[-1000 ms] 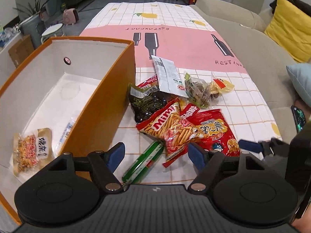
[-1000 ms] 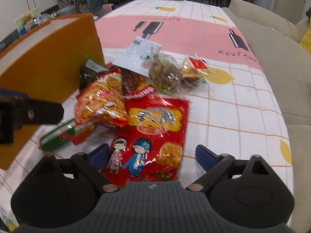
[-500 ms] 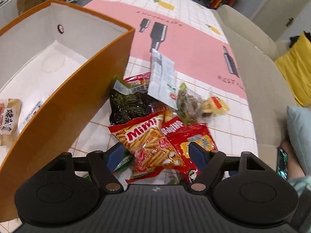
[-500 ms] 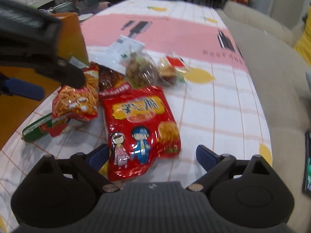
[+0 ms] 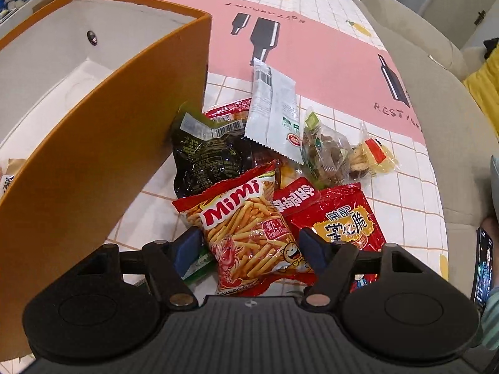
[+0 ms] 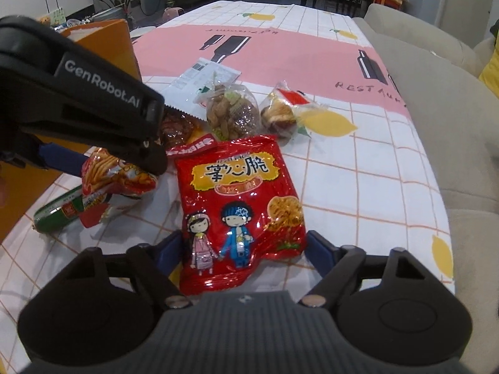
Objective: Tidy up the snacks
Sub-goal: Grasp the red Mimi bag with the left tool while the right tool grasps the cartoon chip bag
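A heap of snack packs lies on the tablecloth beside an open orange box [image 5: 103, 143]. My left gripper [image 5: 249, 246] is open, its fingers on either side of the Mimi prawn-stick bag [image 5: 249, 227], low over it. My right gripper [image 6: 244, 247] is open around the lower end of a big red snack bag [image 6: 240, 196], which also shows in the left wrist view [image 5: 340, 221]. The left gripper's body [image 6: 78, 99] fills the left of the right wrist view, above the Mimi bag [image 6: 115, 177]. A green sausage stick [image 6: 59, 212] lies under it.
A black pack [image 5: 205, 155], a white pack [image 5: 274, 109], a clear bag of nuts [image 6: 232, 112] and a small pastry pack [image 6: 282, 112] lie behind. A beige sofa [image 6: 452, 99] runs along the table's right edge. A phone [image 5: 482, 265] is at the right.
My left gripper has moved right and down from the box to sit over the Mimi bag. My right gripper has closed in on the red bag. Both stay open.
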The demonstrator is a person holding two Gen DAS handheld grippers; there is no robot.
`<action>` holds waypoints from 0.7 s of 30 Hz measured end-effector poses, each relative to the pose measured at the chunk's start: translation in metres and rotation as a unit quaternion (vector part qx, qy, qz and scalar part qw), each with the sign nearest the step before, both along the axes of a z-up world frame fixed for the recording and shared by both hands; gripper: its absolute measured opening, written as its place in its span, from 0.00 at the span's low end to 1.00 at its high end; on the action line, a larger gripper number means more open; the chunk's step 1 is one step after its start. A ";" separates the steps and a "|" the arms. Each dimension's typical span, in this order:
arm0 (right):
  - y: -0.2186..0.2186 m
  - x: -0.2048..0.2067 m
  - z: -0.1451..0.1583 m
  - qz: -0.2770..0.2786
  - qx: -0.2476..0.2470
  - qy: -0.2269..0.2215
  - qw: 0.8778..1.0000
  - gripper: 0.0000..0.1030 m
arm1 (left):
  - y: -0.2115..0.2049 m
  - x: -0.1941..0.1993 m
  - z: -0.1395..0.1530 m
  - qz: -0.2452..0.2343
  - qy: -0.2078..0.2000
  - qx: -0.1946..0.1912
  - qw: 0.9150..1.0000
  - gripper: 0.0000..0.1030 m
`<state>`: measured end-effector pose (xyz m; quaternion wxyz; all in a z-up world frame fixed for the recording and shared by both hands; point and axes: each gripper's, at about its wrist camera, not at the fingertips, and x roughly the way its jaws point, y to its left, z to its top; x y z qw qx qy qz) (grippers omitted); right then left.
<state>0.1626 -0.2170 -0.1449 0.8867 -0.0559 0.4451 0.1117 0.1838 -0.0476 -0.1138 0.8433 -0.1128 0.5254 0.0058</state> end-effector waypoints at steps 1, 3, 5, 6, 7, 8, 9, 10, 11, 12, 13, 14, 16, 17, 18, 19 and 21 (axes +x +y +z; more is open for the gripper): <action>0.001 0.000 0.000 0.001 -0.001 -0.001 1.000 0.75 | -0.001 -0.001 0.000 -0.004 -0.003 0.002 1.000 0.74; 0.002 -0.001 0.001 0.001 0.000 -0.001 1.000 0.72 | -0.003 -0.002 0.000 -0.010 -0.007 0.006 1.000 0.71; 0.002 -0.001 0.002 0.000 -0.001 -0.001 1.000 0.69 | -0.003 -0.003 0.000 -0.014 -0.010 0.008 1.000 0.67; 0.003 -0.001 0.002 -0.001 0.000 -0.001 1.000 0.67 | -0.004 -0.003 0.001 -0.017 -0.011 0.008 1.000 0.64; 0.003 -0.002 0.003 -0.002 0.000 -0.001 1.000 0.66 | -0.004 -0.004 0.001 -0.023 -0.012 0.008 1.000 0.61; 0.003 -0.002 0.003 -0.003 0.000 -0.001 1.000 0.64 | -0.004 -0.004 0.001 -0.030 -0.015 0.008 0.999 0.60; 0.003 -0.002 0.003 -0.003 0.000 0.000 1.000 0.63 | -0.004 -0.006 0.000 -0.034 -0.018 0.008 0.999 0.57; 0.003 -0.002 0.003 -0.003 0.000 0.001 1.000 0.63 | -0.003 -0.007 0.000 -0.036 -0.022 0.006 0.999 0.55; 0.003 -0.002 0.004 -0.002 -0.001 0.001 1.000 0.62 | -0.001 -0.009 0.001 -0.034 -0.024 0.002 0.999 0.53; 0.003 -0.002 0.004 -0.003 0.000 0.002 1.000 0.60 | 0.001 -0.010 0.001 -0.030 -0.024 -0.002 0.999 0.51; 0.002 -0.002 0.004 -0.005 0.001 0.003 1.000 0.59 | 0.003 -0.013 0.003 -0.028 -0.025 -0.004 0.999 0.50; 0.002 -0.003 0.005 -0.008 0.003 0.005 1.000 0.59 | 0.005 -0.014 0.004 -0.028 -0.029 -0.007 0.999 0.50; 0.001 -0.005 0.007 -0.010 0.002 0.009 1.000 0.58 | 0.006 -0.020 0.009 -0.033 -0.037 -0.008 0.999 0.49; 0.001 -0.006 0.008 -0.011 0.000 0.010 1.000 0.58 | 0.007 -0.023 0.012 -0.035 -0.040 -0.007 0.999 0.49; 0.001 -0.008 0.009 -0.010 -0.001 0.010 1.000 0.58 | 0.007 -0.026 0.015 -0.035 -0.043 -0.006 0.998 0.49; 0.001 -0.010 0.010 -0.010 -0.002 0.012 1.000 0.58 | 0.008 -0.028 0.017 -0.035 -0.045 -0.006 0.998 0.49; 0.001 -0.015 0.013 -0.009 0.000 0.016 1.000 0.58 | 0.010 -0.034 0.021 -0.035 -0.045 -0.009 0.998 0.49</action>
